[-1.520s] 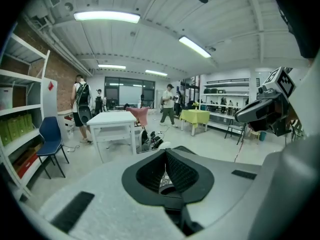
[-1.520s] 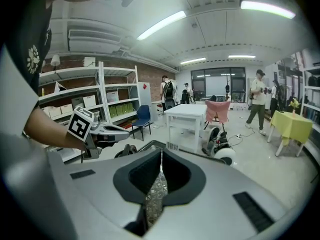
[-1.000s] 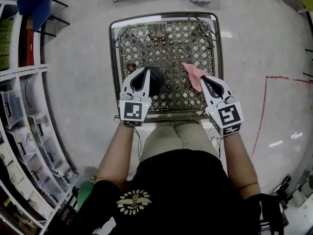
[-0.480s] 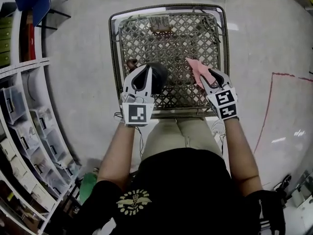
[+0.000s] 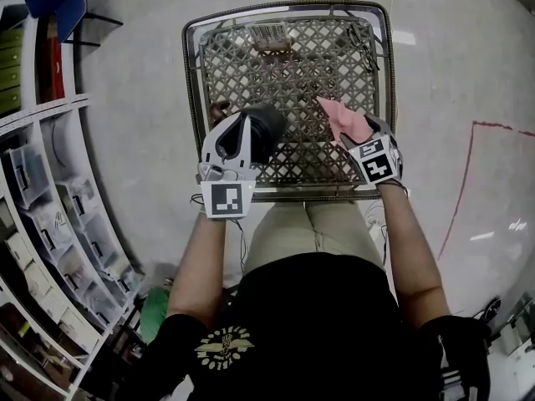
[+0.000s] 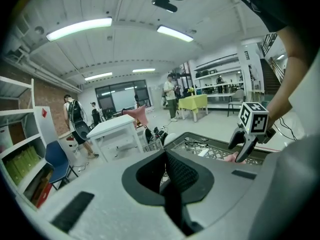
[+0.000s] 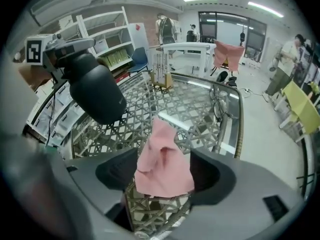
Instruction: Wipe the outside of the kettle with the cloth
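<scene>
Kettle and cloth over woven lattice tabletop [image 5: 292, 65].
Left gripper [image 5: 249, 122] clamped on dark, rounded, matte kettle [image 7: 97, 94], held over the tabletop's left side. Pink crumpled cloth [image 7: 162, 166] lies on the lattice at right. Right gripper [image 5: 359, 132], lower than a second ago, jaws just spread wide, straddles the cloth unpinched.

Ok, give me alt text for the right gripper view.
A pink cloth lies on the lattice table between the right tongs, whose jaws have just been opening and now stand wide apart on either side of it. At upper left, the left tongs hold a black kettle.
</scene>
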The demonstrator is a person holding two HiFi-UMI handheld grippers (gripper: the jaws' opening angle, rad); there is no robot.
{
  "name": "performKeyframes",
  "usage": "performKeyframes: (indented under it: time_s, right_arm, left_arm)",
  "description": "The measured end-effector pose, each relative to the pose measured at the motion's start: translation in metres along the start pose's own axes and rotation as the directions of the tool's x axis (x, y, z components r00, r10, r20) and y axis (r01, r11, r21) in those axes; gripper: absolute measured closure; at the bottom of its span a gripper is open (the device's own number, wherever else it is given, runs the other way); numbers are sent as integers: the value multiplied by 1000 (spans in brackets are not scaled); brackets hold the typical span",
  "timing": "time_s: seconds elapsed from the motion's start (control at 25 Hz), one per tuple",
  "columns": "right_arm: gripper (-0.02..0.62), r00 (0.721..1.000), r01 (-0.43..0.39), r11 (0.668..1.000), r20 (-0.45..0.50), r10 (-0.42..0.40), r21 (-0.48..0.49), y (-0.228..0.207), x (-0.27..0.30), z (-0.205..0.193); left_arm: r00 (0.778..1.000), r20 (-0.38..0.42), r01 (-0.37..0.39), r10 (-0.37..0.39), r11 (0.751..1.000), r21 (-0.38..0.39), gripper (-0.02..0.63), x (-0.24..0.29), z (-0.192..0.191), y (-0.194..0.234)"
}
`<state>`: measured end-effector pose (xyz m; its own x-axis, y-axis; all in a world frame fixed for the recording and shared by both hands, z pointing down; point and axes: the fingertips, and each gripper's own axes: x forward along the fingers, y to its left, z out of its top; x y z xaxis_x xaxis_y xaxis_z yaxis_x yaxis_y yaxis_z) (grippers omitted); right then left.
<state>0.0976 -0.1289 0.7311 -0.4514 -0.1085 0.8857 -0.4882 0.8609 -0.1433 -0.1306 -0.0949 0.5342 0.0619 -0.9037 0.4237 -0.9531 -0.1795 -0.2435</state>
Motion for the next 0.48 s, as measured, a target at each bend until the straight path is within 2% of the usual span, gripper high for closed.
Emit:
performKeyframes:
  time_s: [0.2,0.32,0.48]
  right_arm:
    - [304,998,-26,999,-64,24,-26,-2,27,-17]
    - [304,994,-23,999,-106,20,-29,-2,40,-29]
    - [305,992,-9,998,-124,2,-55,-8,47,-34]
  left_arm:
    - [999,-53,3,-3,1000,-10,597,2,-7,-1]
    - [998,-70,4,-4,1000,14,597,4,-8,-1]
    - [995,-102,-17,15,1000,-26,597,7,-11,-2]
